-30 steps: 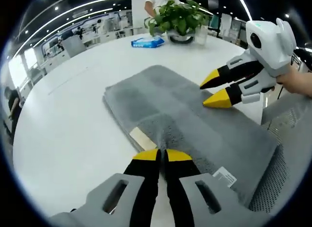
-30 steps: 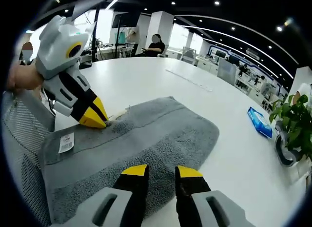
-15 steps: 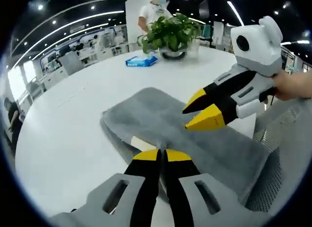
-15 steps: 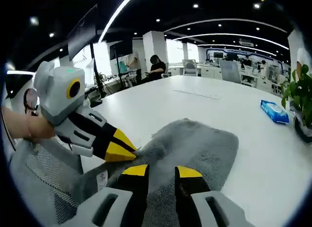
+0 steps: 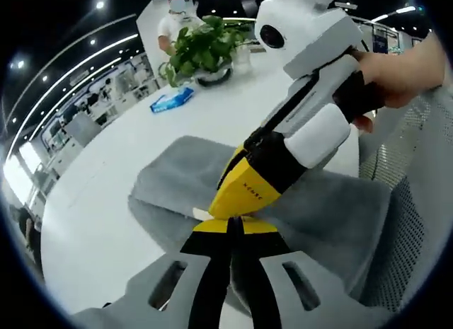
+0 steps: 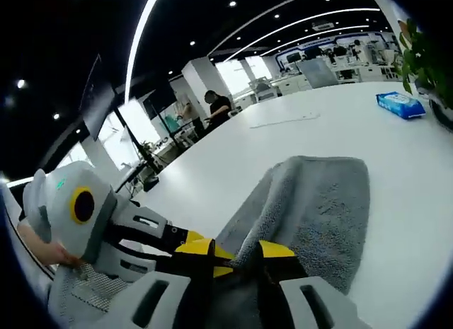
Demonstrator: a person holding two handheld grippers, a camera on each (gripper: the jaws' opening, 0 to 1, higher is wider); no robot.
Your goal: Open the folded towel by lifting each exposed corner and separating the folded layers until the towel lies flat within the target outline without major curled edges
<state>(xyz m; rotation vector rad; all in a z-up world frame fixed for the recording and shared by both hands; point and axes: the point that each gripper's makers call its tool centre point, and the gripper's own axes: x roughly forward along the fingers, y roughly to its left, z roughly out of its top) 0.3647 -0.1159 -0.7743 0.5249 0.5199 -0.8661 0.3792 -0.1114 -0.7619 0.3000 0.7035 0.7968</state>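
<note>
The grey towel lies folded on the white table. My left gripper is shut on the towel's near edge, which bunches up at its tips. My right gripper comes down from the upper right, held by a hand, with its yellow tips right at the left gripper's tips. In the right gripper view the right gripper is open, with a raised fold of the towel between its jaws. The left gripper reaches in from the left, touching that same fold.
A potted plant and a blue packet stand at the table's far side; the blue packet lies past the towel. A grey mesh chair is close on the right. People sit at desks in the background.
My right gripper has swung in from over the towel's middle to the left gripper's tips, and now straddles the pinched fold. The left gripper has stayed shut on the towel edge.
</note>
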